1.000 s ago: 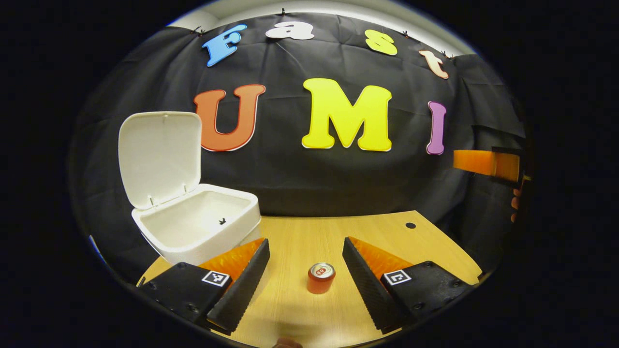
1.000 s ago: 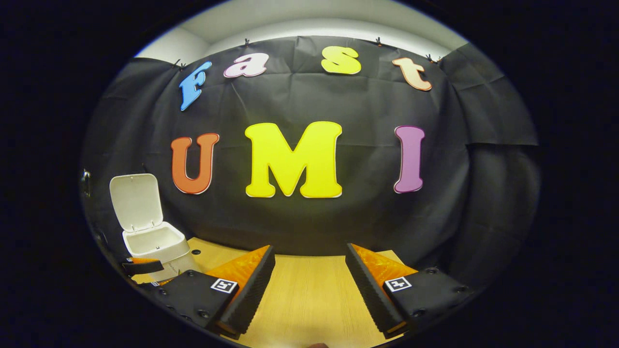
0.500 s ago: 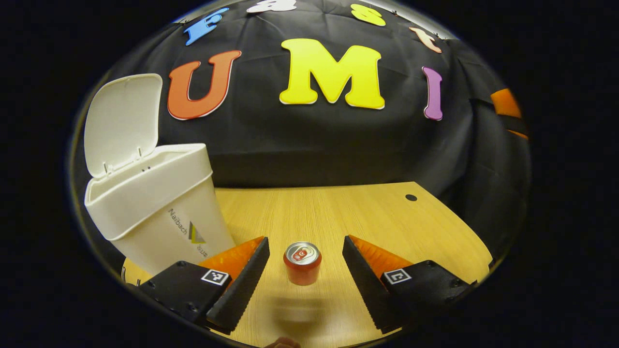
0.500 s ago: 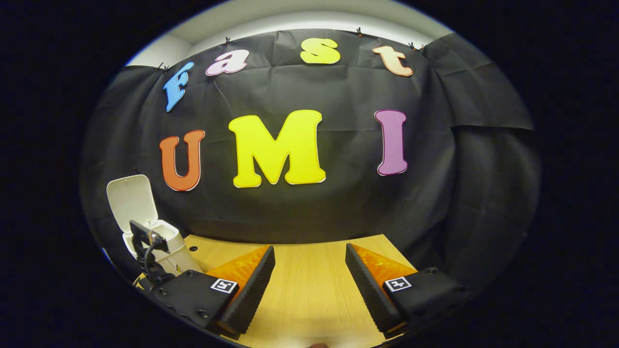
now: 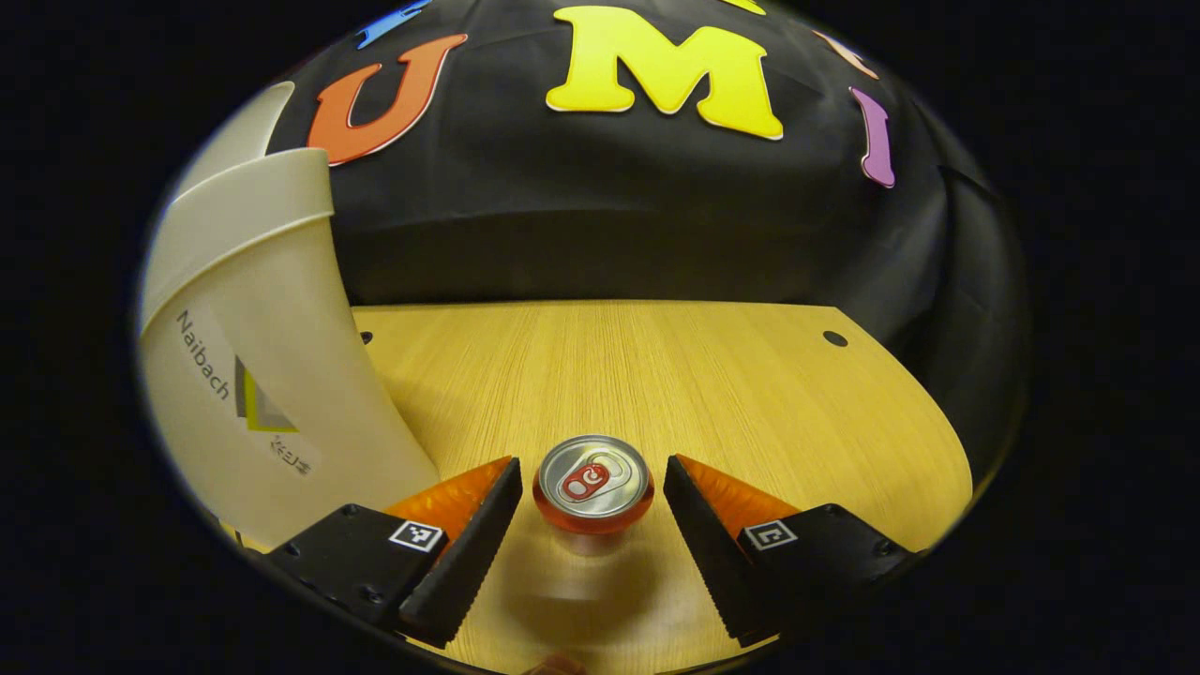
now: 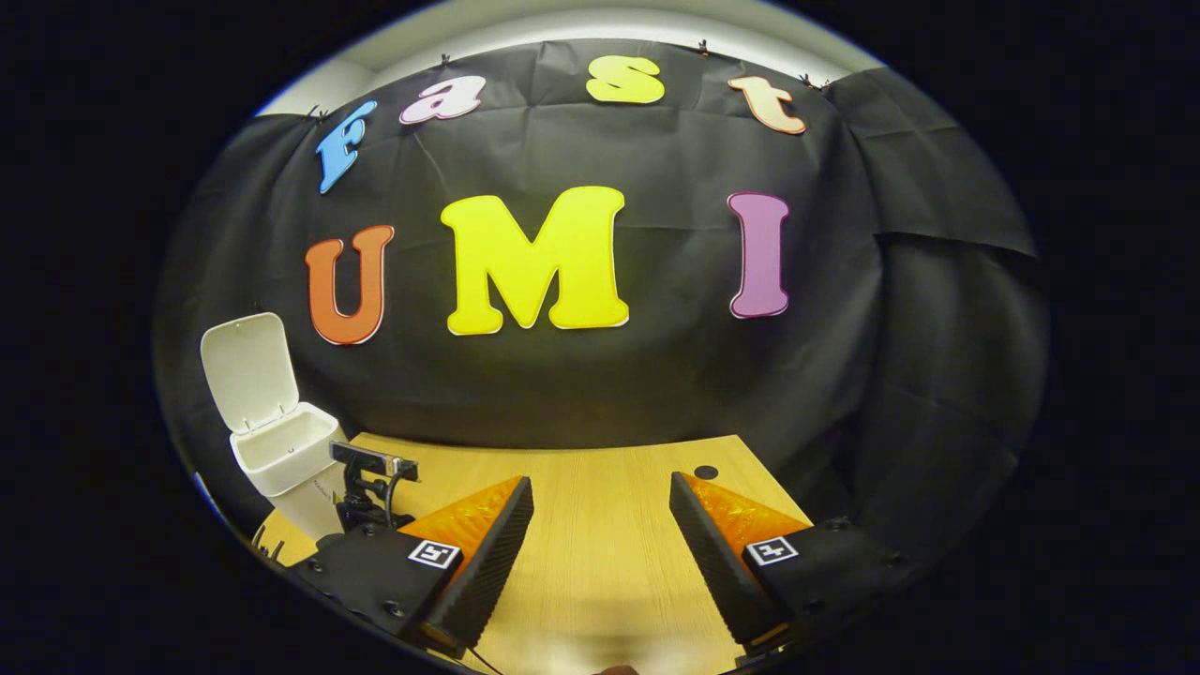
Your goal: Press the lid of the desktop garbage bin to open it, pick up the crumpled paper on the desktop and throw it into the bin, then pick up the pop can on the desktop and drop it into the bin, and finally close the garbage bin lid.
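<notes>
A red pop can (image 5: 592,486) with a silver top stands upright on the wooden desk, right between the fingers of my open left gripper (image 5: 592,487), with a gap on each side. The white garbage bin (image 5: 253,366) rises close at the left of the left gripper view; in the right gripper view the bin (image 6: 286,450) shows with its lid (image 6: 248,370) standing open. My right gripper (image 6: 600,511) hangs open over bare desk, nothing between its fingers. The left gripper's body (image 6: 370,478) sits beside the bin in the right gripper view.
The wooden desk (image 5: 656,366) runs back to the black cloth wall, with a small dark hole (image 5: 834,338) near its far right corner. That hole (image 6: 706,472) lies just beyond my right gripper.
My left gripper has dropped and moved forward, so the can now sits between its fingers and the bin looms taller at the left. The right gripper has tilted slightly; more desk shows.
</notes>
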A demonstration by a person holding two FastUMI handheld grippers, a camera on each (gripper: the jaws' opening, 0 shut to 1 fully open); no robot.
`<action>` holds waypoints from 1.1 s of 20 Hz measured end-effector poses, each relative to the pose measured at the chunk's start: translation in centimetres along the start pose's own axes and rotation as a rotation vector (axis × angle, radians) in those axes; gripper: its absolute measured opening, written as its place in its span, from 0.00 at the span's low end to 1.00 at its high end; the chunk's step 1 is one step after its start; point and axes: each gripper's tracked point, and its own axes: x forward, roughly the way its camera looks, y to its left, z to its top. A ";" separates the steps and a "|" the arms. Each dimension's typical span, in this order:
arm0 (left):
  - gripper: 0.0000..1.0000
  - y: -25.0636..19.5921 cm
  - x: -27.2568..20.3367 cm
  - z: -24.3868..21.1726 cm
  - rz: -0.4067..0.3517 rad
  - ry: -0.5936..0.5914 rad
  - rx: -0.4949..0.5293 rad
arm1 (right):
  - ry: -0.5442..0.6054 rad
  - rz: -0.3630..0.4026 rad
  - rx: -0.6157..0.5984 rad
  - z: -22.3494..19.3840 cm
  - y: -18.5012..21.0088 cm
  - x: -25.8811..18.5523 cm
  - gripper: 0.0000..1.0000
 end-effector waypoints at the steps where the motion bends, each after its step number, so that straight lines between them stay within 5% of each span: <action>1: 1.00 -0.1 0.5 -0.3 0.000 0.005 0.005 | -0.001 0.002 -0.010 0.0 0.3 0.0 0.94; 10: 1.00 -0.3 2.4 -2.4 0.007 0.061 -0.013 | -0.027 0.006 -0.086 0.8 1.3 -1.0 0.94; 11: 0.86 -0.3 2.3 -2.3 0.003 0.065 -0.010 | -0.026 0.008 -0.083 0.8 1.3 -1.0 0.94; 12: 0.86 -0.2 2.2 -2.2 0.003 0.061 -0.007 | -0.027 0.010 -0.082 0.7 1.4 -0.9 0.95; 22: 0.84 -0.8 -3.5 4.6 -0.005 -0.135 0.063 | -0.030 0.053 -0.075 0.2 2.4 -1.4 0.95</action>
